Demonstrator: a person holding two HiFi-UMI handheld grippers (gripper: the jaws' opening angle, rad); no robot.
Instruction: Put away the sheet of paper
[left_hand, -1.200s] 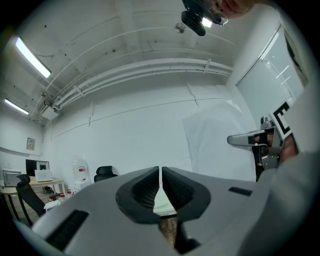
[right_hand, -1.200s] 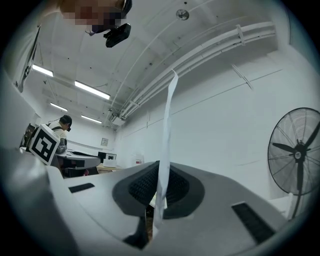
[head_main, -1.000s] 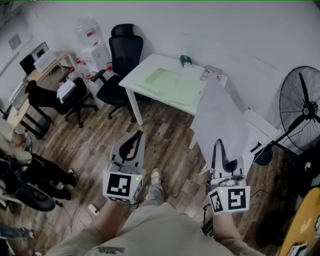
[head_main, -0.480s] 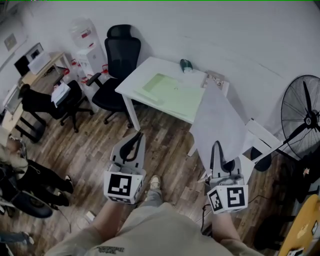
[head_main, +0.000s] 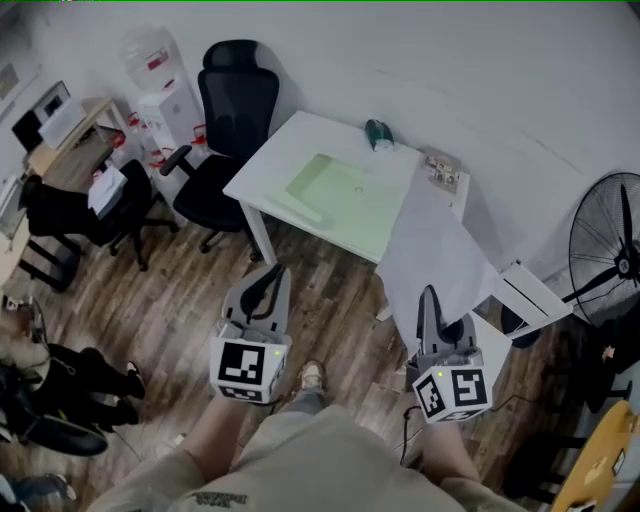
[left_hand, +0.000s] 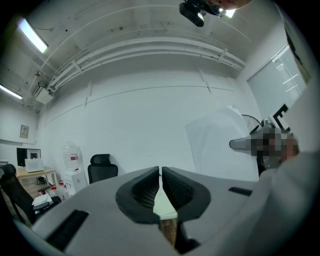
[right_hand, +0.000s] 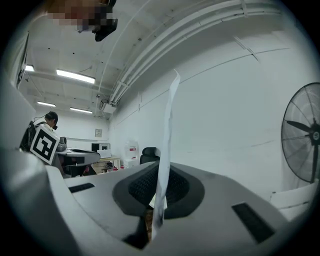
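Note:
A white sheet of paper (head_main: 435, 250) stands upright in the air, pinched at its lower edge by my right gripper (head_main: 428, 296), which is shut on it. In the right gripper view the sheet (right_hand: 166, 145) rises edge-on from between the pads. My left gripper (head_main: 268, 275) is level beside it, jaws together with nothing between them; in the left gripper view (left_hand: 160, 176) the jaws meet with only a hairline gap, and the paper (left_hand: 220, 145) shows to the right. Ahead is a white table (head_main: 265, 165) with a green mat (head_main: 350, 192).
A black office chair (head_main: 225, 120) stands left of the table, a water dispenser (head_main: 160, 85) beyond it. A small green object (head_main: 378, 134) and a printed item (head_main: 441, 168) lie at the table's far edge. A floor fan (head_main: 610, 250) stands right; a white stand (head_main: 530, 295) under the paper.
Both grippers and the held paper have moved forward across the wooden floor toward the white table, which now sits closer and more central. The jaws have stayed as they were.

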